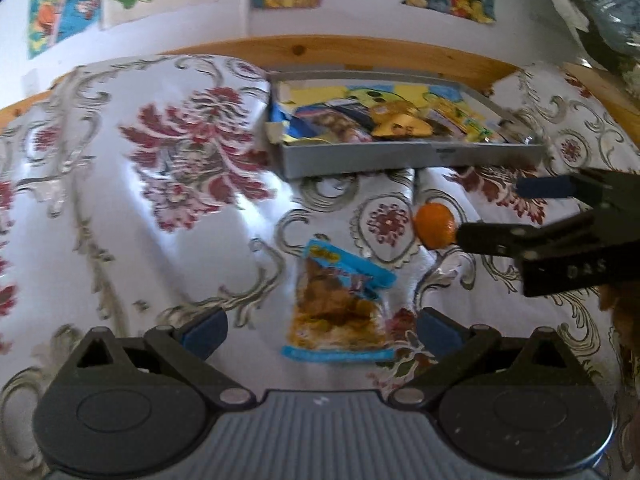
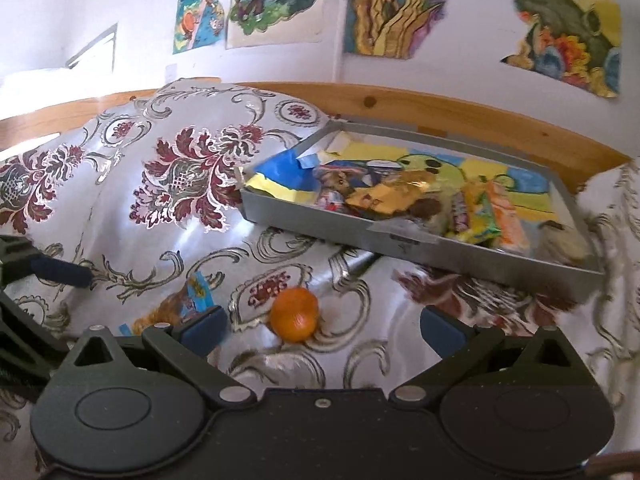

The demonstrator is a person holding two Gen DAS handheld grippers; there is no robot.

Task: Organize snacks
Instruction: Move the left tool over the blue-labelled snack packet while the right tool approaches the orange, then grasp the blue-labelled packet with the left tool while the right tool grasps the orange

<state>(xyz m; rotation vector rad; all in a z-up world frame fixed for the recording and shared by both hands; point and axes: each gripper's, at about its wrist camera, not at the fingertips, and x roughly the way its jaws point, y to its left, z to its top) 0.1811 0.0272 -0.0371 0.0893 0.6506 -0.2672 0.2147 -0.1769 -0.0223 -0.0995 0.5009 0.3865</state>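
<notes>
A blue-edged snack packet [image 1: 340, 304] lies flat on the floral bedspread, just ahead of my open left gripper [image 1: 322, 332] and between its blue pads. An orange [image 1: 434, 225] rests to its right; in the right wrist view the orange [image 2: 295, 313] sits just ahead of my open right gripper [image 2: 324, 326], between its fingers. The right gripper [image 1: 496, 210] also reaches in from the right in the left view, its lower finger beside the orange. A grey tray [image 1: 360, 160] holding several colourful snack packets stands farther back; the same grey tray [image 2: 348, 236] shows in the right view.
The floral bedspread [image 1: 160, 200] is rumpled, with a raised bulge at the left. A wooden bed frame [image 1: 360, 50] runs behind the tray. Posters [image 2: 400, 8] hang on the white wall. The left gripper's finger [image 2: 60, 268] pokes in at the right view's left edge.
</notes>
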